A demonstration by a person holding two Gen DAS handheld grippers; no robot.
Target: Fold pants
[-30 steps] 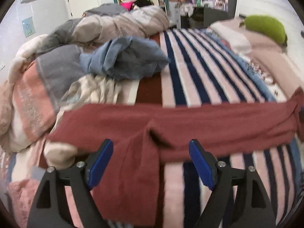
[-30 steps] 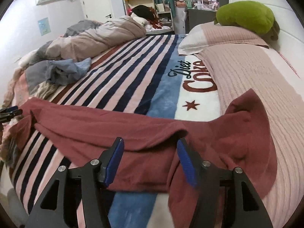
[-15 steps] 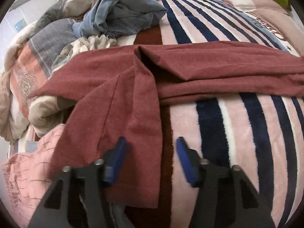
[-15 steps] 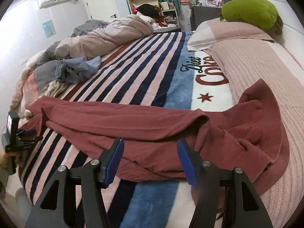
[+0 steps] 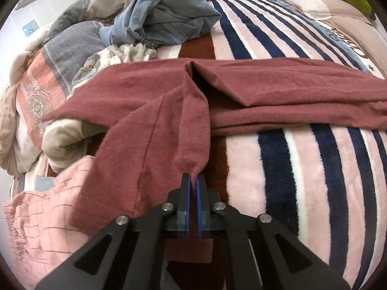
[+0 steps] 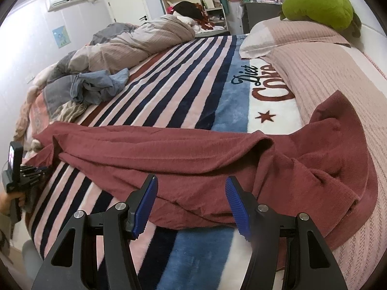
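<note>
Left claw (image 5: 192, 181) pinches a fold of the maroon pants (image 5: 266, 91) at lower centre; right claw (image 6: 191, 193) gapes wide, empty, just before the pants' near edge.

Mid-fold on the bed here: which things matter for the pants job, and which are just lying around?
Job:
- maroon pants
- left gripper, shut on a pant leg's edge
- right gripper, open over the pants
- striped blanket, the folding surface

Lying about:
- blue jeans
- rumpled duvet
- green plush
- pink pillow

Left gripper (image 5: 192, 181): went from wide open to clamped on a pinch of pants (image 5: 154, 125) leg hem, near the bed's (image 5: 302, 169) front edge; fabric drew into a taut ridge.
</note>
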